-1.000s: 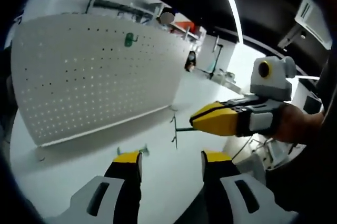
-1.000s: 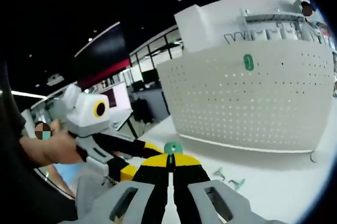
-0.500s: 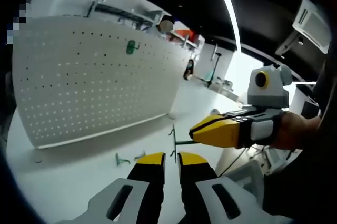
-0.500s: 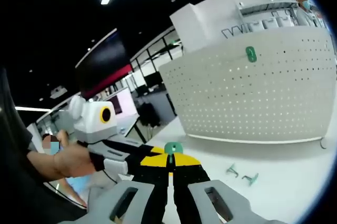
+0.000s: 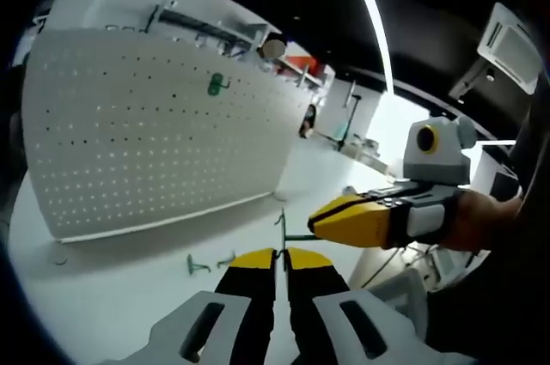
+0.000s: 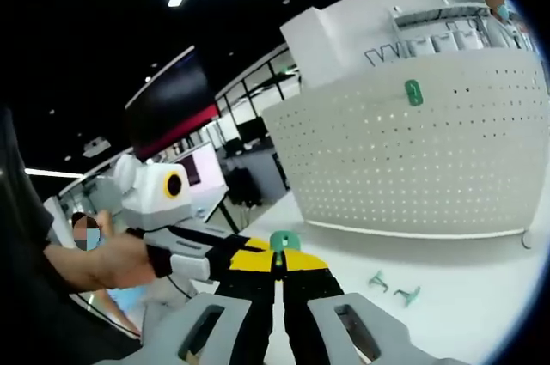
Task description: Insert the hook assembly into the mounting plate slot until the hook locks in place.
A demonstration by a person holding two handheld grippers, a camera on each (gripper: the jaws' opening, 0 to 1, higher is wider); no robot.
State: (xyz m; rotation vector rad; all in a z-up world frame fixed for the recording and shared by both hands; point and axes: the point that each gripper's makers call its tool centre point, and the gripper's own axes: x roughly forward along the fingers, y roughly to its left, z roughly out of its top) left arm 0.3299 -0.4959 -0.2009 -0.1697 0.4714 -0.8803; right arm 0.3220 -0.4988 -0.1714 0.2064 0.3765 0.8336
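Note:
The hook assembly (image 5: 282, 226), a thin green wire with a dark cross piece, hangs above the white table between both grippers. My left gripper (image 5: 277, 260) is shut with the cross piece running down into its jaws. My right gripper (image 5: 314, 224) comes in from the right, shut on the wire's other end. In the right gripper view the hook's round green cap (image 6: 280, 240) sticks up from my right gripper (image 6: 278, 262), and the left gripper (image 6: 242, 253) meets it from the left. The white perforated mounting plate (image 5: 146, 133) (image 6: 412, 167) stands upright beyond, apart from the hook.
One green hook (image 5: 215, 83) (image 6: 413, 92) sits high on the plate. Two loose green hooks (image 5: 206, 263) (image 6: 391, 288) lie on the white table (image 5: 112, 296) before the plate. A person's hand (image 6: 103, 262) holds the left gripper. A rack of hooks (image 6: 430, 43) is behind the plate.
My left gripper's jaws went from wide open to shut at the hook's cross piece. Both views shifted slightly; the right gripper kept its hold.

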